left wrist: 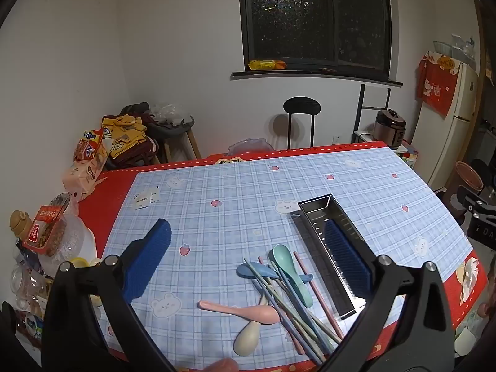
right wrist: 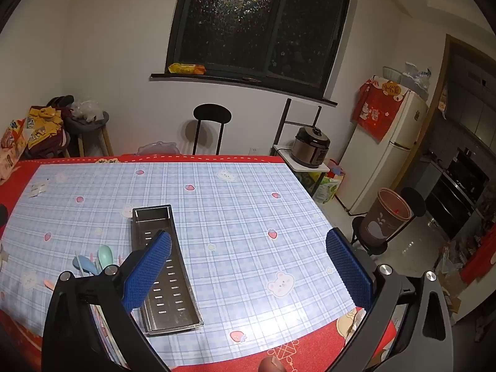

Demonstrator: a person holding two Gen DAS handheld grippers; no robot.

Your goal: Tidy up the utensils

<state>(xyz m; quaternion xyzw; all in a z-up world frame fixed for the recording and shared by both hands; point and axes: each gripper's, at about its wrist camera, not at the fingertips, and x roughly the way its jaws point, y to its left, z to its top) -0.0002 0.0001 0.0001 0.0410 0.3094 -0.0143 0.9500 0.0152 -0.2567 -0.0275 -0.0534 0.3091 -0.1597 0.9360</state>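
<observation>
A blue plaid cloth covers the counter [left wrist: 310, 179]. The metal tray [left wrist: 328, 248] lies with its long axis running near to far. Left of it, spoons and chopsticks [left wrist: 279, 285] lie heaped, mostly pointing likewise. The left hand-held gripper [left wrist: 248, 263] and right hand-held gripper [right wrist: 248, 266] both gape wide, empty.

Blue-and-white plaid mat [left wrist: 310, 186] printed with pink strawberries and white bears, over a red tablecloth [left wrist: 117, 192]. Spoons: pink [left wrist: 248, 311], teal [left wrist: 286, 262], blue [left wrist: 251, 271], cream [left wrist: 248, 338]. Silver perforated tray [right wrist: 167, 282]; blue gripper pads [left wrist: 148, 260].
</observation>
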